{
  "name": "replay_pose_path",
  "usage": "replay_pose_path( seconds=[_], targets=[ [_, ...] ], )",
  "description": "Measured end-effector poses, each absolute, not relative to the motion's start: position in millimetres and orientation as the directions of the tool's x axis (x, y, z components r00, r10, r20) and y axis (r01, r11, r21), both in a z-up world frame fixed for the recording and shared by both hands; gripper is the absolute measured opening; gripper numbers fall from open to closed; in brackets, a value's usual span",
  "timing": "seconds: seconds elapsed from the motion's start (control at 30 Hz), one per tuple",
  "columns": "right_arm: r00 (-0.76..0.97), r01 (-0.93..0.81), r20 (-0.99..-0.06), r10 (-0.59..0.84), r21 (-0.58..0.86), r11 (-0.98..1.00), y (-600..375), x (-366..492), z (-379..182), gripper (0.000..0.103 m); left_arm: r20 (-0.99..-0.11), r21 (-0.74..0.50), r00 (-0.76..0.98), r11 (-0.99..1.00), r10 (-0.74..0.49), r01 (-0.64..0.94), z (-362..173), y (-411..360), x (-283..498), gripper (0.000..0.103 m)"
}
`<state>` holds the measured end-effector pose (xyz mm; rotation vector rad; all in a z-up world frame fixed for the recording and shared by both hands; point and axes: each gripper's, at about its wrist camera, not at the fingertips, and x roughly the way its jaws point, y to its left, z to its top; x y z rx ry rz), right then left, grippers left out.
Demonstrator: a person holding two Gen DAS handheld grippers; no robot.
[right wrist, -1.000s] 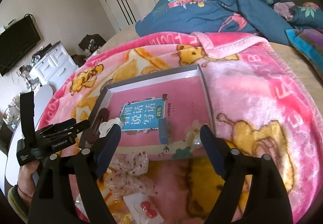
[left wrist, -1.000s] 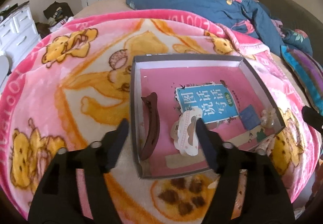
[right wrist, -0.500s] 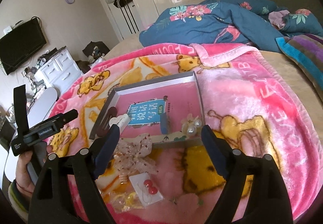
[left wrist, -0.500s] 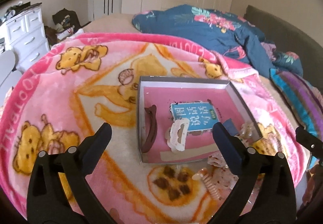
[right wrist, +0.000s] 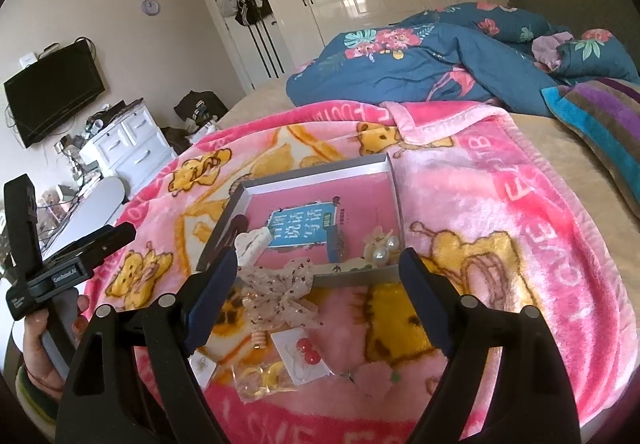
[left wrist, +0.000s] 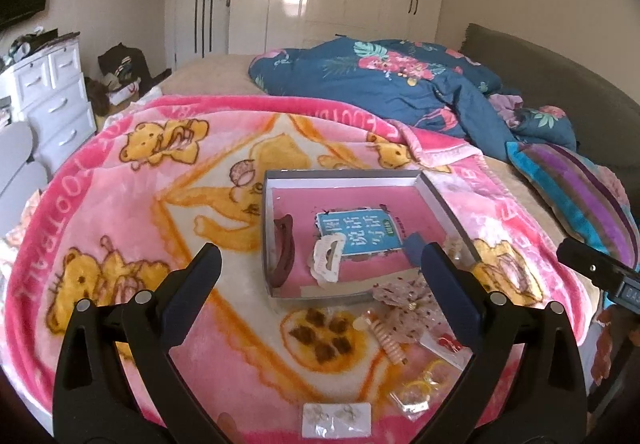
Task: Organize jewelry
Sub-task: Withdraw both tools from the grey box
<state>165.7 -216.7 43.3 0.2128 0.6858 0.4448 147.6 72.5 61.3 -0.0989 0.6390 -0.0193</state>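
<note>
Right now both grippers hang above the near edge of the pink blanket [left wrist: 120,204], jaws spread wide, nothing in either: left gripper [left wrist: 320,268], right gripper [right wrist: 316,268]. Grey tray [left wrist: 266,244] sits mid-blanket; inside it are a brown claw clip [left wrist: 285,252] along the left wall, a white clip [left wrist: 328,264] just right of it, a blue comb [right wrist: 333,242] and a pearl piece [right wrist: 380,246] at the near right corner. Still loose on the blanket, near side of the tray: dotted bow [right wrist: 280,292] touching the tray's near wall, coil clip [left wrist: 386,336], red-bead earring card [right wrist: 304,358], yellow rings in a bag [right wrist: 260,378], white earring card [left wrist: 336,419], pink flower [right wrist: 372,376]. My read: it's between picks, next item not committed. The bow looks like the easy target for the right gripper, sitting almost between its fingers. To do it well, come down over the bow's knot, not the loose mesh, which would probably slip or drag. Close fully before lifting; the plush pile could snag. Carry it over the near wall, drop into the open pink floor far right so it doesn't bury the pearls. Flat cards look harder: pinch an edge, likely need to tilt in low. Keep the left gripper clear of the tray wall.
</note>
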Motion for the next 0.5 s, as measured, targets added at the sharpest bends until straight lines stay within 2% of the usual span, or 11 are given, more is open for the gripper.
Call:
replay_pose_path(
  seconds=[0.5],
  targets=[
    [0.689, -0.365, -0.540, 0.483, 0.317, 0.875, -230.2, 128.6, 57.3, 0.082, -0.570, -0.058, 0.819, 0.998, -0.059, 0.031, 77.9, 54.2, 104.6, 0.094]
  ],
)
